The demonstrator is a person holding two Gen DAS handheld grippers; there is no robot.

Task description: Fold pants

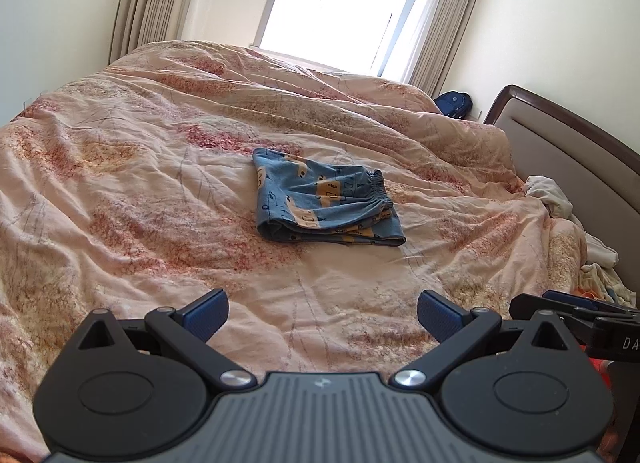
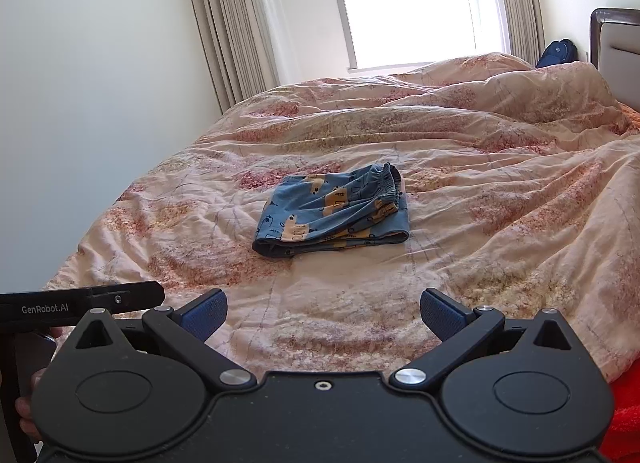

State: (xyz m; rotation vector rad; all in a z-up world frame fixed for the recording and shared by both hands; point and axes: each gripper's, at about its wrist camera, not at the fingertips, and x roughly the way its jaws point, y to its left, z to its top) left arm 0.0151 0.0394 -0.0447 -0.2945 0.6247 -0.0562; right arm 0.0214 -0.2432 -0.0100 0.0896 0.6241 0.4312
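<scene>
Nearest, the left claw (image 1: 322,315) and right claw (image 2: 323,315) hang spread and empty, well short of the pants (image 1: 326,203), which lie folded mid-bed (image 1: 120,183); folding looks finished.

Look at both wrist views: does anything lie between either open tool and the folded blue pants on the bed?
Nothing visible does. Only bare, wrinkled quilt lies between the left tool and the pants, and likewise ahead of the right tool. The white clothes lie off by the headboard, out of both paths.
</scene>
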